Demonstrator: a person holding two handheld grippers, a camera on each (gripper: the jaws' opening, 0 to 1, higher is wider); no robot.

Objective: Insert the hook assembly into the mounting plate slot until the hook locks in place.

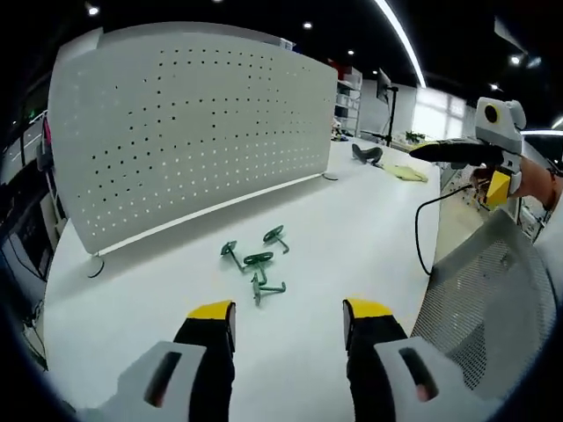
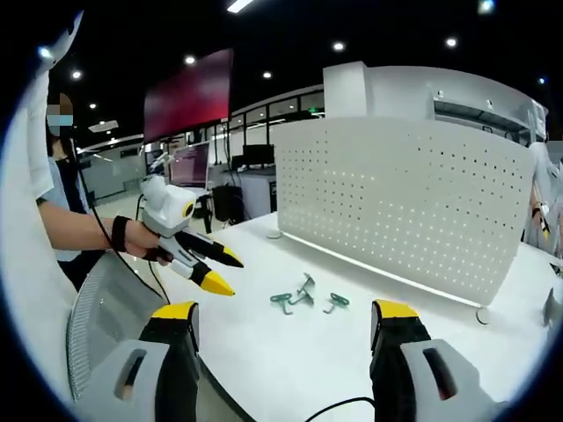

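A white perforated mounting plate (image 1: 193, 123) stands upright on a white table (image 1: 352, 229). A loose cluster of green hooks (image 1: 257, 261) lies on the table in front of it. My left gripper (image 1: 288, 316) hovers open just short of the hooks, nothing between its yellow-tipped jaws. The right gripper (image 1: 475, 167) shows far right, held by a hand off the table's edge. In the right gripper view the plate (image 2: 396, 193) stands behind the hooks (image 2: 305, 295). My right gripper (image 2: 285, 316) is open and empty. The left gripper (image 2: 224, 271) enters from the left, open, pointing toward the hooks.
A grey mesh chair back (image 1: 493, 299) sits close by the table's edge, also low left in the right gripper view (image 2: 106, 325). A black cable (image 1: 422, 229) hangs over that edge. A dark object (image 1: 368, 154) and a yellow one (image 1: 406, 172) lie far back. A person (image 2: 53, 193) stands at left.
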